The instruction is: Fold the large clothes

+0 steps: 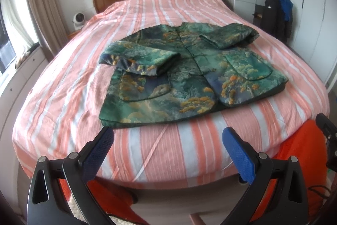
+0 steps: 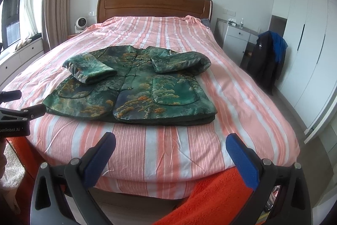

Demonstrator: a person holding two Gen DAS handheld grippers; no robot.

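Note:
A green patterned jacket (image 1: 185, 75) with orange tree print lies flat, front up, on the bed with the pink and white striped sheet (image 1: 164, 153). Both sleeves are folded in across its chest. It also shows in the right wrist view (image 2: 134, 88). My left gripper (image 1: 168, 136) is open and empty, held off the foot of the bed, short of the jacket's hem. My right gripper (image 2: 170, 142) is open and empty, also at the foot of the bed, below the hem. The left gripper's body shows at the left edge of the right wrist view (image 2: 14, 115).
A wooden headboard (image 2: 153, 3) stands at the far end. A small white fan (image 2: 80, 23) sits at the far left. A white desk (image 2: 236, 39) and a chair draped with dark and blue clothes (image 2: 267, 60) stand right of the bed. An orange rug (image 2: 212, 199) lies below the bed's foot.

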